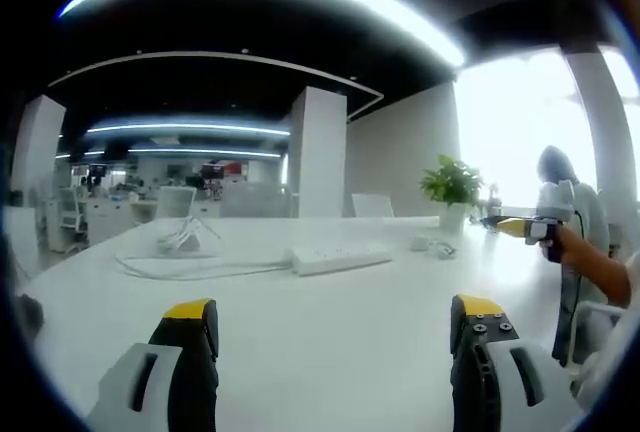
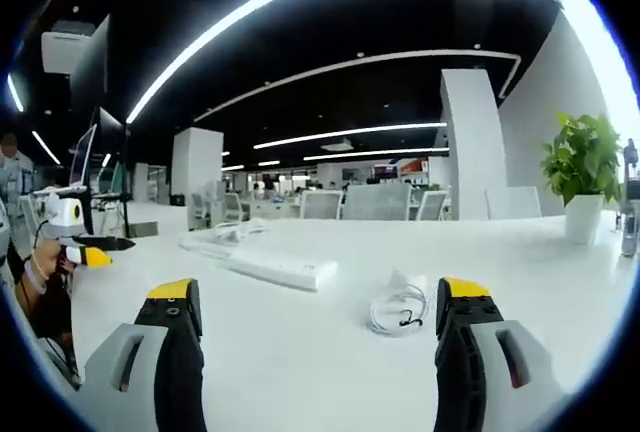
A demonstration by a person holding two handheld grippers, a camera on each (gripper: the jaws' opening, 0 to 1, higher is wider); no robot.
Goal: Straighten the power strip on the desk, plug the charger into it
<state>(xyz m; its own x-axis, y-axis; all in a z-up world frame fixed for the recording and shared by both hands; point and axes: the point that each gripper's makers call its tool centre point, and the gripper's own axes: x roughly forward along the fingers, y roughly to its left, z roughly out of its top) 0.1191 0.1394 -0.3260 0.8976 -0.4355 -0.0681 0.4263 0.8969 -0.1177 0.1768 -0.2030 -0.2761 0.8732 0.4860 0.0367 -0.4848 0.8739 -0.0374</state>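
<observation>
A white power strip (image 1: pixel 340 256) lies on the white desk (image 1: pixel 330 352), its white cord (image 1: pixel 190 270) curving off to the left. In the right gripper view the power strip (image 2: pixel 282 268) sits ahead, and a white charger with a coiled cable (image 2: pixel 398 308) lies nearer, just left of the right jaw. My left gripper (image 1: pixel 335 317) is open above the desk, well short of the strip. My right gripper (image 2: pixel 313 302) is open too, empty, close to the charger. The charger (image 1: pixel 432 245) also shows small, right of the strip. The right gripper (image 1: pixel 535 224) appears at the far right, held by a hand.
A potted green plant (image 1: pixel 452 192) in a white pot stands at the desk's far edge, seen again as the plant (image 2: pixel 583 174) at the right. White chairs and desks fill the office behind. The other gripper (image 2: pixel 75 224) and a hand appear at the left.
</observation>
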